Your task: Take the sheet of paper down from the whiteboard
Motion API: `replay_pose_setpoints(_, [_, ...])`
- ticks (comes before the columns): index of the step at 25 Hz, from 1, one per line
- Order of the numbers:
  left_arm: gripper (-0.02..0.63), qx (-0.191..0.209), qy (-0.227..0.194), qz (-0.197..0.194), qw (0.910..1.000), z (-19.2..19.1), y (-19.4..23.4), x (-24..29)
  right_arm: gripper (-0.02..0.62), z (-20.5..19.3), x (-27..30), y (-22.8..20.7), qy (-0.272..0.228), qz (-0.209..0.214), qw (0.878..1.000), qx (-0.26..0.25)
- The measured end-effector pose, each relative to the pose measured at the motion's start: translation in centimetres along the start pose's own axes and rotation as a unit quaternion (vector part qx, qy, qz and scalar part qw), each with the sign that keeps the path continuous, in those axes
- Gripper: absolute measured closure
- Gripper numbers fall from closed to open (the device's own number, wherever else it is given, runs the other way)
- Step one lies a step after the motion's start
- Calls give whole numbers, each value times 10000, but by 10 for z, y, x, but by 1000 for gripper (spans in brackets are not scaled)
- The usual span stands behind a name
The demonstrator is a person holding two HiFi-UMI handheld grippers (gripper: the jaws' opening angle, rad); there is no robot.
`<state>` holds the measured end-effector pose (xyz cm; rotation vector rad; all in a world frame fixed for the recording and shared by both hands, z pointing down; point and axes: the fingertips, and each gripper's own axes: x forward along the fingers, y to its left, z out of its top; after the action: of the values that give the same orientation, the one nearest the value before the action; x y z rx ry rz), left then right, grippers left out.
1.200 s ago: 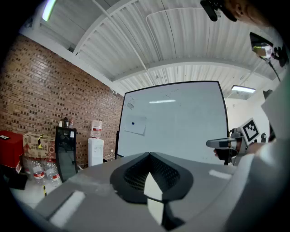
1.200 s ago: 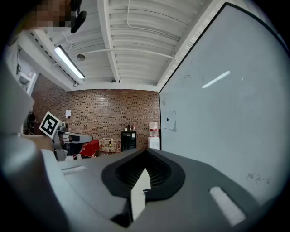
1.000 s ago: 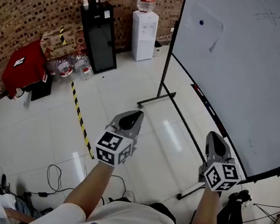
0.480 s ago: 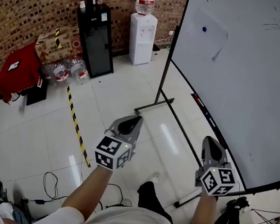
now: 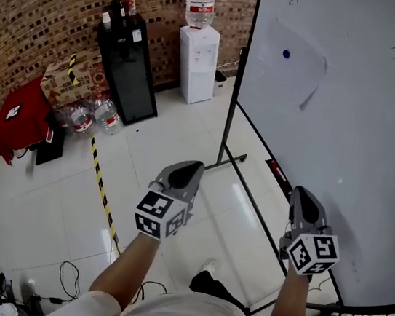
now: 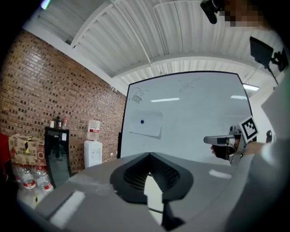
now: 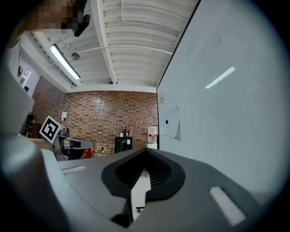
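A white sheet of paper (image 5: 289, 60) hangs on the whiteboard (image 5: 351, 162), pinned by a blue magnet (image 5: 286, 54); its lower right corner curls off the board. The left gripper view shows the paper (image 6: 146, 124) ahead, and the right gripper view shows the paper (image 7: 170, 122) far along the board. My left gripper (image 5: 190, 169) is shut and empty, held level over the floor. My right gripper (image 5: 300, 197) is shut and empty too, close beside the board's lower part. Both are well short of the paper.
The whiteboard's black stand (image 5: 220, 166) reaches across the floor ahead. A water dispenser (image 5: 198, 58), a black cabinet (image 5: 127, 69), a cardboard box (image 5: 70, 77) and water bottles (image 5: 93, 114) line the brick wall. Yellow-black tape (image 5: 100, 191) runs over the white floor; cables (image 5: 73, 275) lie near my feet.
Both grippers have travelled forward along the whiteboard with me. The paper and the stand's foot have come closer in the head view. The jaws stayed shut.
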<state>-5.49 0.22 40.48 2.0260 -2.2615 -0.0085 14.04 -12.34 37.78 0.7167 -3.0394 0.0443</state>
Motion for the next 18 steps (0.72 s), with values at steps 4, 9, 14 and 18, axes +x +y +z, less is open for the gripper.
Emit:
replay_pose_setpoints(4, [600, 39, -93, 52, 9999, 20, 13, 66, 589, 19, 49, -43, -78, 32, 9999, -75])
replay_pose_setpoints(9, [600, 81, -156, -13, 9998, 46, 25, 125, 589, 42, 98, -70, -194, 110, 9997, -104])
replay_pose_setpoints(14, [600, 166, -128, -257, 9994, 58, 31, 188, 589, 50, 133, -97, -268, 71, 9996, -79])
replay_pose_setpoints(18, [600, 194, -164, -594, 9979, 68, 36, 227, 589, 55, 148, -114, -317, -196, 9993, -87])
